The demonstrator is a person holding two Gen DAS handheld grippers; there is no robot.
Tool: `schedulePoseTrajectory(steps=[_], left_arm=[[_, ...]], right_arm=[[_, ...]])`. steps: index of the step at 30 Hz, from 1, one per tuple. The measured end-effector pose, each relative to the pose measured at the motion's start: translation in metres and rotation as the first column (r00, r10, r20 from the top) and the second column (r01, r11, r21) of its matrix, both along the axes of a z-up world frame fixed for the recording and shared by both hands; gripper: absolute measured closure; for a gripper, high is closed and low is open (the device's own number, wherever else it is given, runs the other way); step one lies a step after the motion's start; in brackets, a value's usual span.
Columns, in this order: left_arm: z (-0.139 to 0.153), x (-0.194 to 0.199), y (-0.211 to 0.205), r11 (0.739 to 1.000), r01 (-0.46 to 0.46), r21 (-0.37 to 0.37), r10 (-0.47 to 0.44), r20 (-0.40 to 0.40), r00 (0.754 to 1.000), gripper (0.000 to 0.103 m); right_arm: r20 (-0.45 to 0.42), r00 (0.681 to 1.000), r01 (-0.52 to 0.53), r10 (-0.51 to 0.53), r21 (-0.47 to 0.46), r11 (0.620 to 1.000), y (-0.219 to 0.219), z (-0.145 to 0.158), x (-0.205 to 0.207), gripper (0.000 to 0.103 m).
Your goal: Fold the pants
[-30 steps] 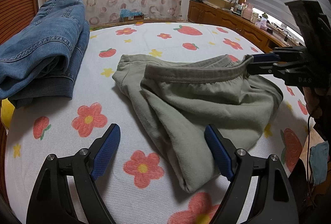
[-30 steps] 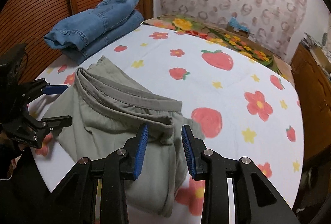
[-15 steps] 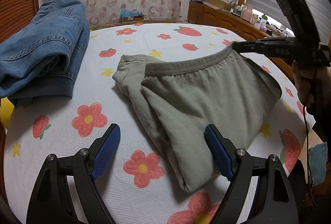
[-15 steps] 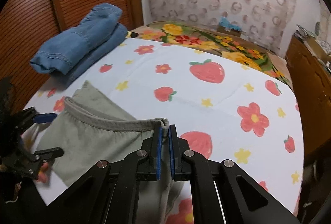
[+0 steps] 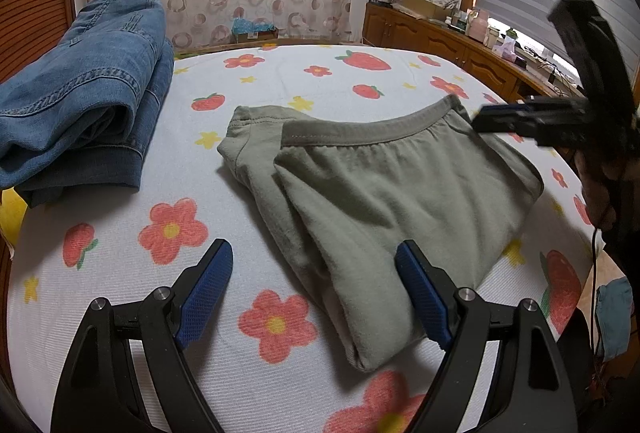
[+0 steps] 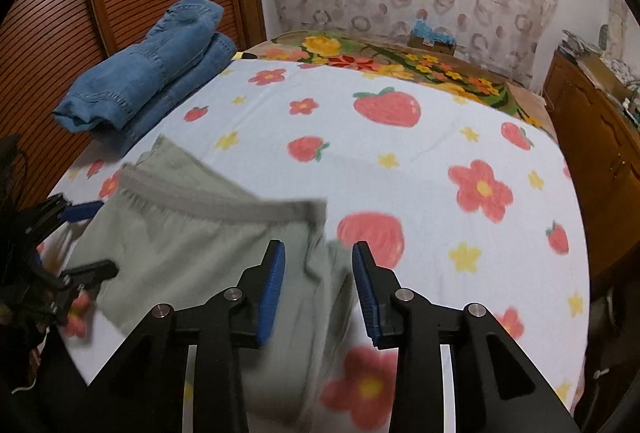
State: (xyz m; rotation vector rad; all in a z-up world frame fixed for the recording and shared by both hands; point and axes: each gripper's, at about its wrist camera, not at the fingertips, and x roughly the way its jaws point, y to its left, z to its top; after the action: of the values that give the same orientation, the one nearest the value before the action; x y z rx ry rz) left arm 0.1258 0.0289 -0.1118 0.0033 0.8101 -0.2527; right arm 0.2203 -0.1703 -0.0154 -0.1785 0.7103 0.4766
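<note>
The right gripper (image 6: 318, 283) has just been opening, and its ribbed blue pads (image 6: 273, 287) now stand partly apart, with soft green cloth showing in the gap below them but nothing pinched. In the left wrist view the right gripper (image 5: 486, 121) sits just beside the far corner of the waistband (image 5: 360, 135), a thick ribbed band with a stitched seam. The left gripper (image 5: 316, 287) hangs wide open and empty above the near edge of the pants (image 5: 400, 201), its textured blue pads well clear of the fabric. Those olive pants lie folded into a rough, flat rectangle in the middle of the bed (image 5: 120, 273), waistband at the far side, a rounded fold nearest the camera. The bedspread is a white, finely ridged weave printed with red flowers and strawberries. Folded blue jeans (image 5: 80, 101), heavy denim with pale stitching, are stacked at the left edge, well apart from the pants.
</note>
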Motion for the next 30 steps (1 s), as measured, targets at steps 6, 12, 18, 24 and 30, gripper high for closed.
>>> schedulePoseTrajectory(steps=[6,12,18,24,30], left_arm=[[0.0,0.0,0.0,1.0,0.0,0.001,0.0,0.0,1.0,0.019],[0.0,0.0,0.0,1.0,0.0,0.001,0.0,0.0,1.0,0.019],[0.0,0.0,0.0,1.0,0.0,0.0,0.0,0.0,1.0,0.019],[0.0,0.0,0.0,1.0,-0.001,0.0,0.001,0.001,1.0,0.019],[0.0,0.0,0.0,1.0,-0.001,0.0,0.001,0.001,1.0,0.019]], right_arm=[[-0.031,1.0,0.002,-0.001,0.007,1.0,-0.004,-0.01,-0.027,0.061],[-0.031,0.999,0.039,-0.038,0.024,0.999,-0.013,-0.016,-0.041,0.06],[-0.019,0.999,0.049,-0.049,-0.012,0.999,-0.007,-0.019,-0.032,0.059],[-0.03,0.999,0.016,-0.017,-0.035,0.999,-0.001,-0.021,-0.02,0.054],[-0.048,0.997,-0.062,0.058,-0.094,0.994,0.003,-0.016,-0.006,0.051]])
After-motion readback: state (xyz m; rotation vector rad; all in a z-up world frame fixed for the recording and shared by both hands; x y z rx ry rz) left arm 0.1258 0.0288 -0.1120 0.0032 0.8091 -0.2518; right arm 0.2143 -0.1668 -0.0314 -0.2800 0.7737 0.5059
